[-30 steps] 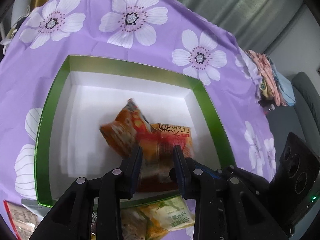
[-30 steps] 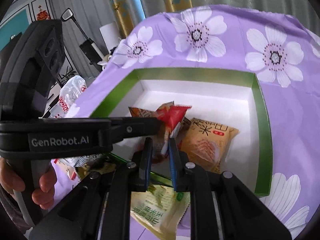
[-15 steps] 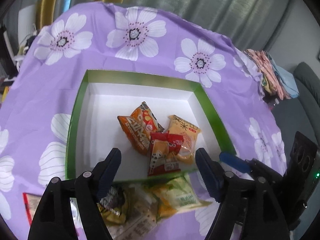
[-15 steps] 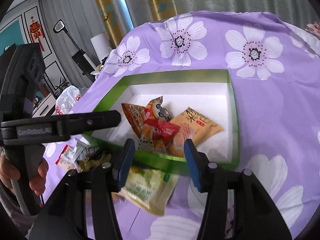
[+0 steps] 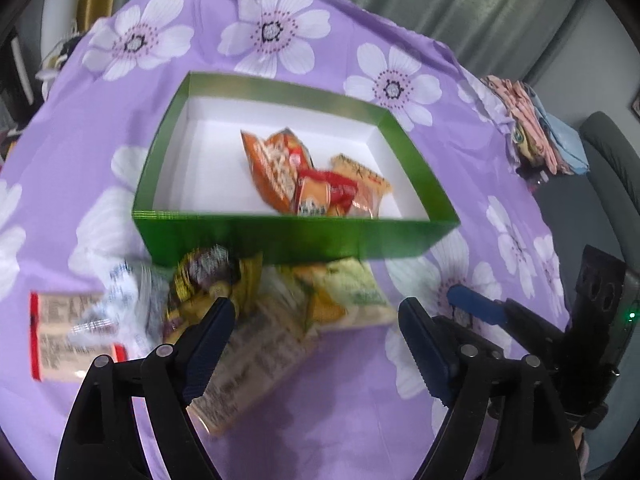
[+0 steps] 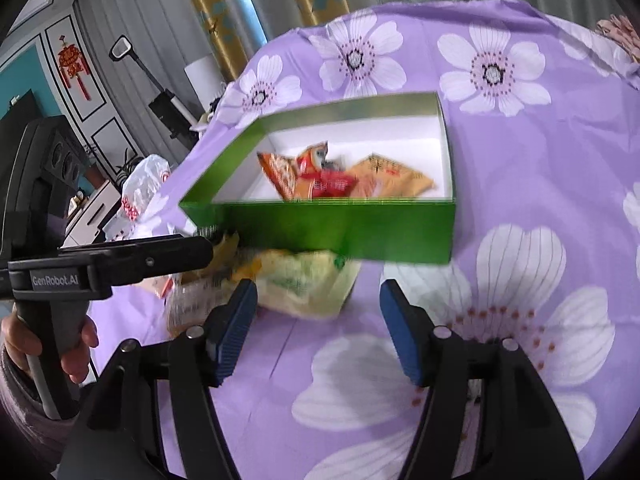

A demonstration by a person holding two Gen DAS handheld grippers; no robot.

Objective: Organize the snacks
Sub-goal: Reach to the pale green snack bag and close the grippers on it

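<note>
Green box [image 5: 296, 236] at frame centre on purple floral cloth [image 5: 500, 184]; three packets inside: orange one [image 5: 272, 168], red one [image 5: 320, 194] on top, tan one [image 5: 364, 184] at 3 o'clock of red. Both packets held a second ago now lie in box. Left gripper [image 5: 316, 344] and right gripper [image 6: 318, 322] pulled back toward near edge, jaws just opened, nothing between. Loose pile outside box wall at 6 o'clock: yellow-green packet [image 5: 352, 292], dark wrapper [image 5: 204, 276], red-edged packet [image 5: 60, 336]. Likely next: pick from pile.
</note>
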